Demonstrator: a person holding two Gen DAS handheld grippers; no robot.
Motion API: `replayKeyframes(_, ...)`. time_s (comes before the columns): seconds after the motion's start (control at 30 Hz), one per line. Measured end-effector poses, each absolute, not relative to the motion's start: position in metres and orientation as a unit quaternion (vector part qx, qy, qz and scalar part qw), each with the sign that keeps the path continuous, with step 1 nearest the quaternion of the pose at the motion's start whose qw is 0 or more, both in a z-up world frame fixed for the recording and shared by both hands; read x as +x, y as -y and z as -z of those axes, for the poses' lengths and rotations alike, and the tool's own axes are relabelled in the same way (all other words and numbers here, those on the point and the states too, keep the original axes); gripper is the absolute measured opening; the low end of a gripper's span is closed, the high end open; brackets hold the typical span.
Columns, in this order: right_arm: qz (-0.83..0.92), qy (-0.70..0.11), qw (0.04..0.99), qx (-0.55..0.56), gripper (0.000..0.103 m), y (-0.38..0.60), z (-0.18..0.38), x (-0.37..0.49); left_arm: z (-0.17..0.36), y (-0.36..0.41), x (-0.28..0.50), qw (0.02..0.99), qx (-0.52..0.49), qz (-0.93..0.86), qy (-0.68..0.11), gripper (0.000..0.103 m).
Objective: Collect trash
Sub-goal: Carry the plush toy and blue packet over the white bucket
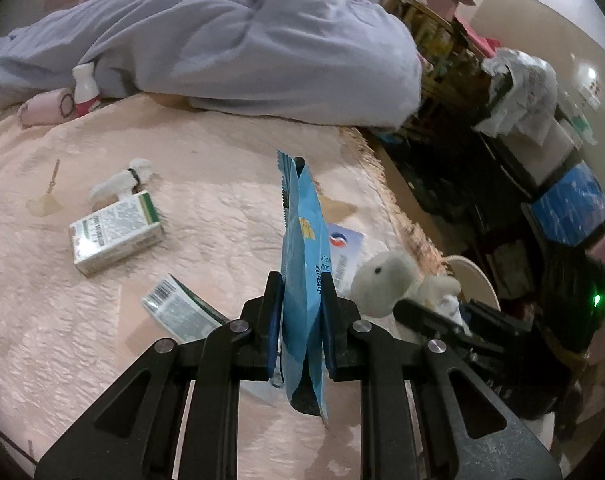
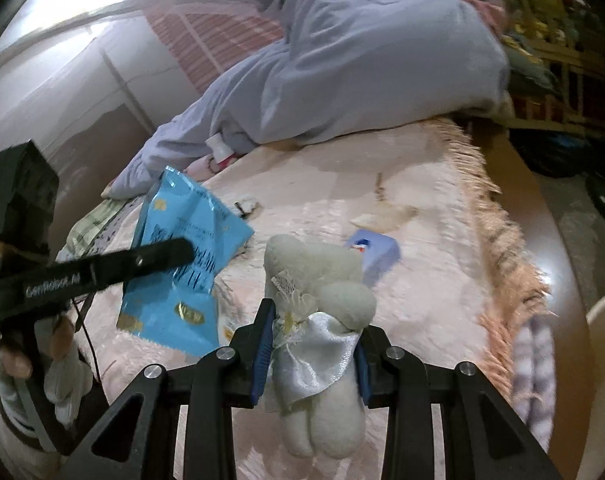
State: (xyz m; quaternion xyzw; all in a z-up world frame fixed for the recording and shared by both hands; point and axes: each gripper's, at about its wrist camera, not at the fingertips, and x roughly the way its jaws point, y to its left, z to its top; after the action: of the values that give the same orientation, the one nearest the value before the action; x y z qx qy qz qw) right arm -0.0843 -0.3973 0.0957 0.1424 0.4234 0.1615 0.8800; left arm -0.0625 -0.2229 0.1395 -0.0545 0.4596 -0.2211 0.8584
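1. Nearest the left wrist camera, the left claw (image 1: 301, 320) is clamped on a blue snack wrapper (image 1: 304, 264), which stands on edge between the blue-padded fingers (image 1: 273, 320), its serrated top pointing away from the camera.
2. Close to the right wrist camera, the right claw (image 2: 312, 344) grips a white plush toy (image 2: 322, 320) around its satin bow, head up and legs hanging below the fingers.
3. From the right wrist view, that same wrapper is seen held above the bed, left of the toy, with a gloved hand (image 2: 34, 360) under the left tool.
4. Both claws are over a pink bedspread (image 1: 206, 168) with a fringed edge.
5. On the bedspread lie a green-and-white carton (image 1: 116, 232), a flattened printed pack (image 1: 178, 308) nearer the left claw, a small white plush dog (image 1: 122, 182) just behind the carton, and a pale blue card (image 1: 348, 246) behind the wrapper.
6. A grey-blue blanket (image 1: 242, 40) is heaped at the far end of the bed.
7. A white round container (image 1: 476, 280) shows beyond the bed's edge, to the right; its contents cannot be made out.
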Motion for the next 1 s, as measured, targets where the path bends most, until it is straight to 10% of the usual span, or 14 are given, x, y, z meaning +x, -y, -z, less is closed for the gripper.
replayKeyframes(1.0, -0.064, -0.391, 0.901, 0.177, 0.033, 0.492, -0.114, -0.146, -0.141, 0.33, -0.107, 0.835, -0.007, 0.311, -0.454, 0.015)
